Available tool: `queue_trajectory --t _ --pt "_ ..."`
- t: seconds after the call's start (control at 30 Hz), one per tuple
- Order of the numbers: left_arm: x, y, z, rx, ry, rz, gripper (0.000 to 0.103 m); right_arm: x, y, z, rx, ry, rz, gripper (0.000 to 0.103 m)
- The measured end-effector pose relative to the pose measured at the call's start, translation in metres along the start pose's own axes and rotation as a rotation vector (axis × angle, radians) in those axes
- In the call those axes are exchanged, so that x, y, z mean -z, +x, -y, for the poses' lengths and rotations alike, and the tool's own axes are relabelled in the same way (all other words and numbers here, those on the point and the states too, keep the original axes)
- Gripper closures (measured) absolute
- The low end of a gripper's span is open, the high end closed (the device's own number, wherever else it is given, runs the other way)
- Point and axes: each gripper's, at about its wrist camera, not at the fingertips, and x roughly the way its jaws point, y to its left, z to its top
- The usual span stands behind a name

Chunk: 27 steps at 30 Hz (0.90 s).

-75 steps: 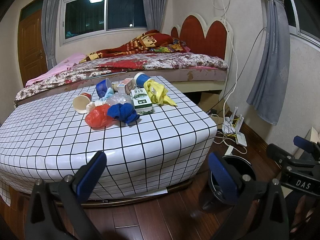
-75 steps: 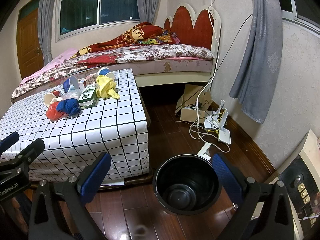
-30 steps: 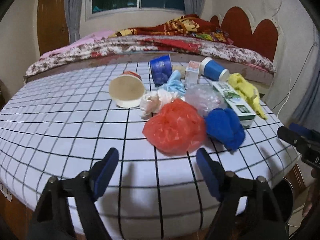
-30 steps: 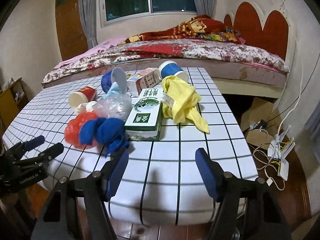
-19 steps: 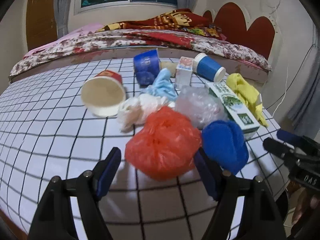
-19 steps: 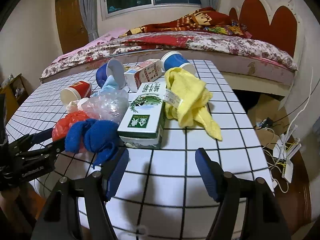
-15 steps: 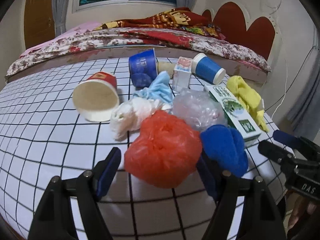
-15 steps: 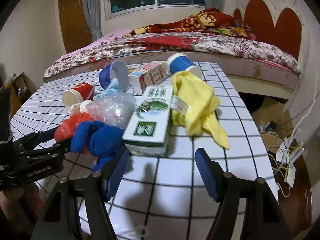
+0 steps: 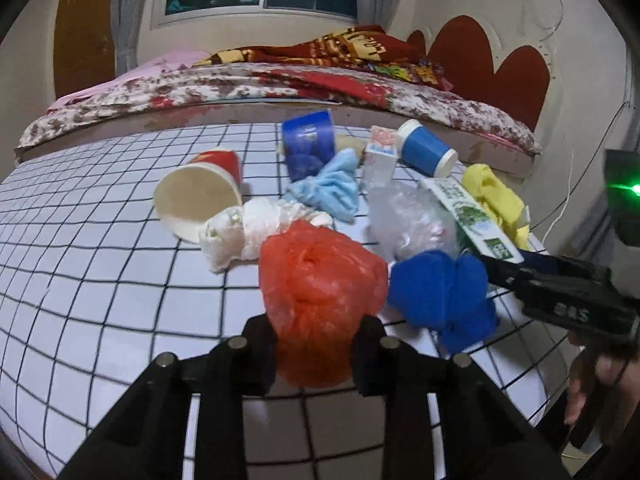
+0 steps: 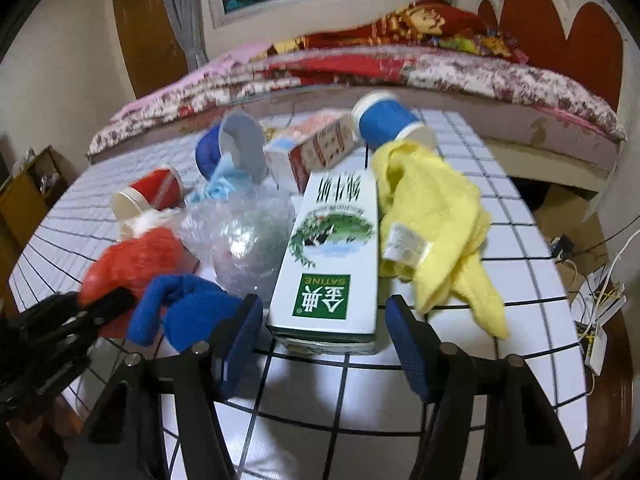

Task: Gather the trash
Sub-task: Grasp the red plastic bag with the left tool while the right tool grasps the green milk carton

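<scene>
Left gripper [image 9: 316,338]: just closed, clamped on red bag [image 9: 320,276].
Right gripper [image 10: 322,338]: jaws narrowing, nothing gripped; milk carton [image 10: 334,256] at twelve o'clock.

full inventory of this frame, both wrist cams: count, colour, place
red plastic bag: 1, red, table front, pinched by left gripper
blue cloth: 1, dark blue, right of bag
clear plastic wrap: 1, transparent, behind the cloth
milk carton: 1, white-green, lying between right gripper's fingers
yellow cloth: 1, right of carton
white tissue wad: 1, left of bag
paper cups: 3 tipped, one red, two blue
light blue cloth: 1, centre
small box: 1, white-red, rear
table: 1, white black-grid cover
bed: 1, floral, behind
left gripper: 1, black, just closed on bag
right gripper: 1, blue pads, closing, straddling carton
</scene>
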Motion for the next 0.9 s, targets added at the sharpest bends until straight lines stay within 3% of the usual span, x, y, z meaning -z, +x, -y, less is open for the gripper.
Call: queue_trajectory --t 0.17,0.9 --pt "0.005 -0.006 -0.001 -0.002 0.01 0.001 0.074 0.0 0.01 -0.001 0.008 -0.005 -0.024 0.045" --pt "0.024 -0.066 0.019 -0.016 0.006 0.109 0.077 0.028 -0.103 0.006 -0.001 -0.045 0.215 0.048"
